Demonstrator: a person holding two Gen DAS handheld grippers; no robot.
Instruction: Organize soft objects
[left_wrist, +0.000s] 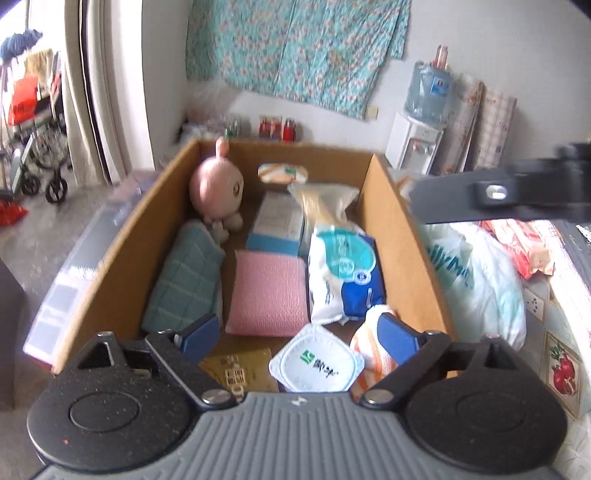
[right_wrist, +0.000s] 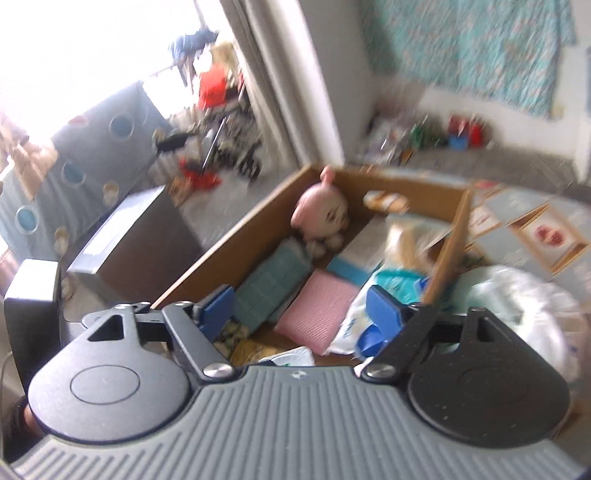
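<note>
A cardboard box (left_wrist: 402, 229) holds a pink plush toy (left_wrist: 218, 190), a teal folded cloth (left_wrist: 184, 280), a pink cloth pad (left_wrist: 267, 297), a white-and-blue soft pack (left_wrist: 343, 273), a white mask pack (left_wrist: 316, 363) and an orange-striped cloth (left_wrist: 365, 347). My left gripper (left_wrist: 297, 338) is open and empty above the box's near end. My right gripper (right_wrist: 299, 308) is open and empty, also above the box (right_wrist: 229, 236), with the plush toy (right_wrist: 321, 212) and pink pad (right_wrist: 316, 308) ahead. Part of the right gripper's arm (left_wrist: 517, 194) shows at the right in the left wrist view.
A white plastic bag (left_wrist: 480, 280) lies right of the box on a patterned table cover (left_wrist: 561, 365). A clear plastic bin (left_wrist: 70, 273) stands left of the box. A water dispenser (left_wrist: 417, 144) and a wheelchair (left_wrist: 40, 162) stand further off.
</note>
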